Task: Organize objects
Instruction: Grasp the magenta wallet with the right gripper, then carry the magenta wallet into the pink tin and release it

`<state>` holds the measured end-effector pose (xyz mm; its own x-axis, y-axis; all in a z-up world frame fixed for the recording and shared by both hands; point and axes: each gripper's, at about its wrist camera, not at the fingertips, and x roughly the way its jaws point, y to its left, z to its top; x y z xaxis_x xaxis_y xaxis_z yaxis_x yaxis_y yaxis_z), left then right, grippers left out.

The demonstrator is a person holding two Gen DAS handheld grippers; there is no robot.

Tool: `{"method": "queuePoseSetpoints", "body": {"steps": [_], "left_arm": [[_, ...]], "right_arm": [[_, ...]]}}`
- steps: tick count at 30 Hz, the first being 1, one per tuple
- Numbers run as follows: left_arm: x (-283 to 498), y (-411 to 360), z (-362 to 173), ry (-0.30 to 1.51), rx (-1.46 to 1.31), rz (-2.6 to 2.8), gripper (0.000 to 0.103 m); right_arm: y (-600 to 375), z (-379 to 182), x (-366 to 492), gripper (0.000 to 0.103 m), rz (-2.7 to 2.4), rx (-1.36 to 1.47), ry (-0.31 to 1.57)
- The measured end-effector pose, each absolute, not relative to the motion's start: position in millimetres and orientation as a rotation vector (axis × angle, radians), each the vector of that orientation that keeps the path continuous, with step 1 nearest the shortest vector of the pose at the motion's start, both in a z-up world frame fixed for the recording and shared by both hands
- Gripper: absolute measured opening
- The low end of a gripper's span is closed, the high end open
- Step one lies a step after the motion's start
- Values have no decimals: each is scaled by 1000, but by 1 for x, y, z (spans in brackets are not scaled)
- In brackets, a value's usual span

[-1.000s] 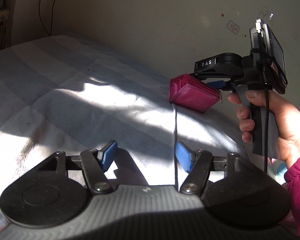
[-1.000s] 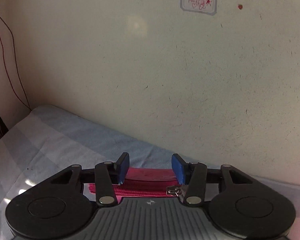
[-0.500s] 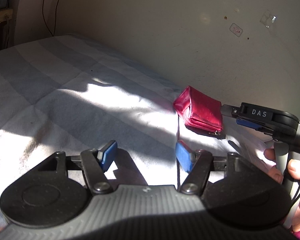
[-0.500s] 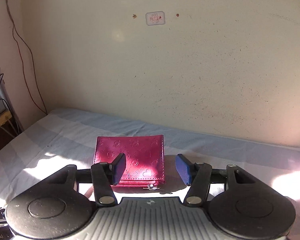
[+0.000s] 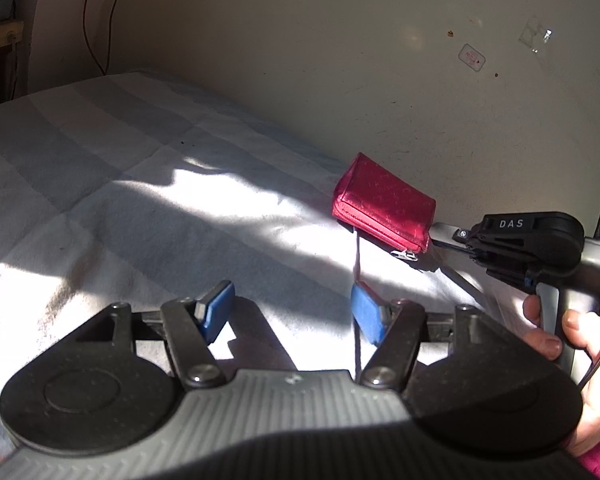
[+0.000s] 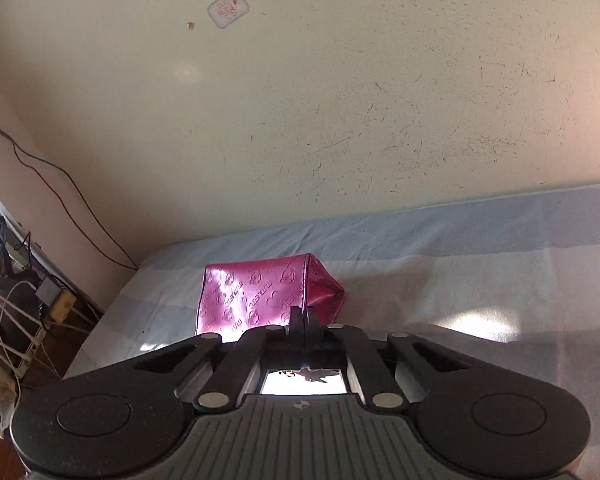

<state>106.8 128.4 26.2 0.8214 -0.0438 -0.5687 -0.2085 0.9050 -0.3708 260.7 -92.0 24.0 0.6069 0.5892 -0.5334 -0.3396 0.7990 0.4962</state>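
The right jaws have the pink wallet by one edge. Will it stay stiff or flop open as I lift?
The pink wallet is pinched at one edge by the right gripper and keeps its folded shape, so it is probably fairly stiff. Its embossed cover looks glossy, so it may slip. Its far side looks spread, so it could fall open.

Red wallet (image 5: 384,208) in right tongs (image 5: 440,236) (lifted)

A bed (image 5: 100,184) covered by a pale blue-and-white checked sheet (image 6: 480,280) carried everything, its far edge against the cream wall (image 6: 340,100). Patches of sunlight and hard shadow fell across the sheet. A pink embossed wallet (image 5: 384,208) sat on the bed near that wall, one end tilted up off the sheet.
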Motion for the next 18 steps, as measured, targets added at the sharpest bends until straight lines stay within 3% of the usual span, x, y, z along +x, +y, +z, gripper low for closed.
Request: {"method": "queuePoseSetpoints", "body": {"steps": [8, 12, 14, 18], "left_arm": [[105, 131, 27, 591, -445, 103, 66], [102, 135, 31, 559, -451, 113, 66], [106, 137, 39, 532, -443, 104, 66], [137, 139, 58, 510, -339, 21, 66]], "right_arm": [[-86, 45, 225, 0, 573, 282, 667], [-92, 45, 239, 14, 522, 330, 656], [-98, 41, 245, 26, 497, 357, 660], [-105, 32, 258, 28, 513, 396, 678]]}}
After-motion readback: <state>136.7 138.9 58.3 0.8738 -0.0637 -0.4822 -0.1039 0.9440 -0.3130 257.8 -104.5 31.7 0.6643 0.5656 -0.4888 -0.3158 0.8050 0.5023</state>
